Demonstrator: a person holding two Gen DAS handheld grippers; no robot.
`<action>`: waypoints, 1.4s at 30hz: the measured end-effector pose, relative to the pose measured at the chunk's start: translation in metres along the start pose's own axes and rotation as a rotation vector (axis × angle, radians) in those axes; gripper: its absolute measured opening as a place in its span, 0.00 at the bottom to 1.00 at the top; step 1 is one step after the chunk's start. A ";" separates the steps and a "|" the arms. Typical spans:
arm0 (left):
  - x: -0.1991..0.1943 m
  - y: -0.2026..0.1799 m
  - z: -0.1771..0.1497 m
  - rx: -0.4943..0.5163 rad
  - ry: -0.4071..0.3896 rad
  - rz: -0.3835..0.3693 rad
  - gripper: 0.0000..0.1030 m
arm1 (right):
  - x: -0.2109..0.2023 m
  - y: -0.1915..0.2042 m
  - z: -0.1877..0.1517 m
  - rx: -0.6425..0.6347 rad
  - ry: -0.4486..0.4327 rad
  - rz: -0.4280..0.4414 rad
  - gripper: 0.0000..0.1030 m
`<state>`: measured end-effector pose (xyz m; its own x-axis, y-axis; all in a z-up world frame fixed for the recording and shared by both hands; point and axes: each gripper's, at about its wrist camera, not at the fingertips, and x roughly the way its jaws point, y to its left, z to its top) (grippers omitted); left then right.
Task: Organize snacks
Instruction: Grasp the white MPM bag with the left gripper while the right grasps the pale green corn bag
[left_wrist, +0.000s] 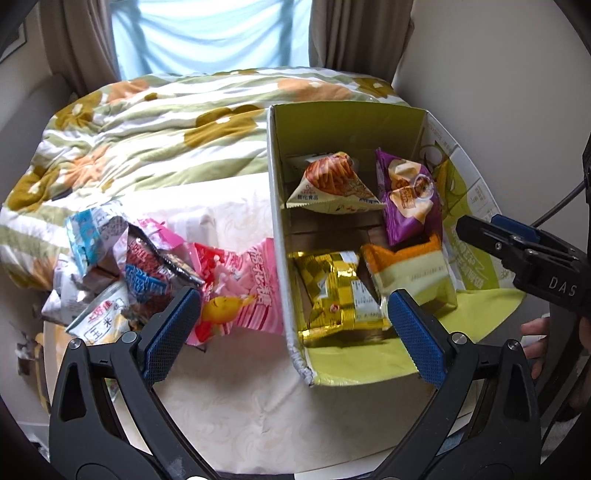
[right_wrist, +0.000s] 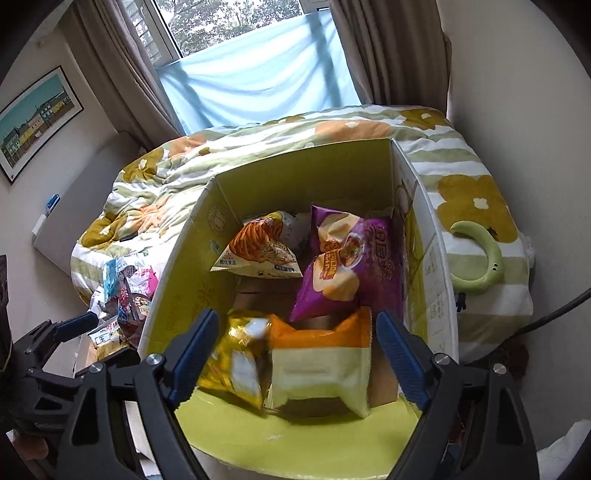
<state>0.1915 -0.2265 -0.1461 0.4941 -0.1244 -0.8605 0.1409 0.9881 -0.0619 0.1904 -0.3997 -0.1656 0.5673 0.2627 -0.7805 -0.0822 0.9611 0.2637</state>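
Four snack packets are seen inside the cardboard box (right_wrist: 424, 266), the gold packet (right_wrist: 236, 362) and the orange-and-cream packet (right_wrist: 321, 365) lying side by side nearest its open front, while a loose pile of snacks (left_wrist: 147, 273) is left on the white tabletop (left_wrist: 229, 398) just beside the box's left wall. The right gripper (right_wrist: 295, 358) is held over those two front packets and the left gripper (left_wrist: 291, 325) astride the box's left wall, both with jaws spread and nothing pinched. The next packet is judged best taken from the pile's top by its middle, lifted clear of the wall and laid in the bare centre of the box.
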 end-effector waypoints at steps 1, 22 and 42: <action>0.000 -0.001 -0.003 0.002 0.001 0.001 0.98 | -0.002 0.000 -0.001 -0.003 -0.005 0.000 0.82; -0.082 0.046 -0.033 -0.054 -0.110 0.037 0.98 | -0.061 0.041 -0.008 -0.064 -0.072 0.018 0.82; -0.095 0.295 -0.065 -0.154 -0.052 0.044 0.98 | 0.001 0.248 -0.050 -0.156 -0.077 0.064 0.82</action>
<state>0.1302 0.0826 -0.1153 0.5414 -0.0808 -0.8369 -0.0133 0.9944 -0.1046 0.1291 -0.1565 -0.1293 0.6178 0.3220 -0.7174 -0.2425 0.9459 0.2156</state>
